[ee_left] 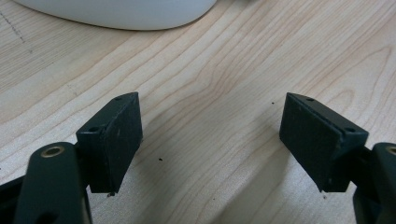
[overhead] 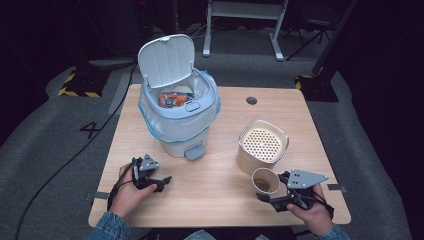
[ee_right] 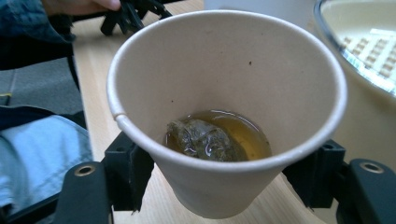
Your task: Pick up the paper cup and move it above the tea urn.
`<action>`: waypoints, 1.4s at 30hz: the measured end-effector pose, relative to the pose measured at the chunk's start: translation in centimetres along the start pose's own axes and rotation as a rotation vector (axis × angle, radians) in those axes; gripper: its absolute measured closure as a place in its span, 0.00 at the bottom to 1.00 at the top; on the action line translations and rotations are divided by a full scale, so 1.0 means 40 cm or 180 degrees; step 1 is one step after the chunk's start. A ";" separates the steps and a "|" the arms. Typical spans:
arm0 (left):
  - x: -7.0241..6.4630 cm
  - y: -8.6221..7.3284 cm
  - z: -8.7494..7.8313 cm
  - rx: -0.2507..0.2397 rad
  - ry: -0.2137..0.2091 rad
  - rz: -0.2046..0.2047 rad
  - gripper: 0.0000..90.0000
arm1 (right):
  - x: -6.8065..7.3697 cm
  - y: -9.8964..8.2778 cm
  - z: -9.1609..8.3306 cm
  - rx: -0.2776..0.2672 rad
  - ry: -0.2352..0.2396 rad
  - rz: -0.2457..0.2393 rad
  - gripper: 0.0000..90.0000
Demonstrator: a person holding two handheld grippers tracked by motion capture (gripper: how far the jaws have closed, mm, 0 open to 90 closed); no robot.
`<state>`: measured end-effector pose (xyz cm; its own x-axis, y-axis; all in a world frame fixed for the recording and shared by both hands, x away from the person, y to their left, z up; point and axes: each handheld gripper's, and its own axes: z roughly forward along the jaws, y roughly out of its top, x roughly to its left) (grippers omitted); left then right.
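Note:
A tan paper cup point(overhead: 265, 181) sits near the table's front right. In the right gripper view the cup point(ee_right: 224, 70) holds a little brown tea and a wet tea bag point(ee_right: 203, 140). My right gripper point(overhead: 272, 188) is shut on the cup, one black jaw pressed on each side of its lower wall point(ee_right: 224, 186). At the front left my left gripper point(overhead: 159, 182) rests low over the wood, open, with bare tabletop between its pads point(ee_left: 210, 140).
A white pedal bin point(overhead: 177, 125) with a blue liner stands at the back left, lid point(overhead: 166, 60) raised, an orange wrapper point(overhead: 172, 100) inside. A beige container point(overhead: 262, 145) with a perforated insert stands just behind the cup. The bin's base point(ee_left: 121, 11) lies ahead of the left gripper.

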<state>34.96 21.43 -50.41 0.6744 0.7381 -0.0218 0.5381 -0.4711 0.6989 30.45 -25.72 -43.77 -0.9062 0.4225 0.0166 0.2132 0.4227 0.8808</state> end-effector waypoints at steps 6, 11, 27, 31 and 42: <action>-0.004 0.003 0.005 0.0066 -0.0086 0.0088 0.14 | 0.001 0.058 -0.037 0.0014 -0.0012 -0.0008 0.36; -0.002 0.004 0.006 0.0072 -0.0101 0.0105 0.13 | -0.010 0.103 -0.068 -0.0049 -0.0077 -0.0012 0.36; -0.001 0.005 0.009 0.0070 -0.0097 0.0094 0.11 | -0.103 0.224 -0.129 -0.0106 -0.0454 -0.0126 0.36; -0.001 0.005 0.009 0.0070 -0.0097 0.0095 0.11 | -0.131 0.246 -0.131 -0.0099 -0.0561 -0.0207 0.36; -0.001 0.005 0.009 0.0070 -0.0096 0.0095 0.11 | -0.220 0.261 -0.114 -0.0096 -0.0701 -0.0223 0.36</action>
<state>35.21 21.14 -50.51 0.7050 0.7088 -0.0230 0.5284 -0.5034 0.6837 38.99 -28.69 -32.57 -0.8160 0.5593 -0.1458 0.1386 0.4343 0.8900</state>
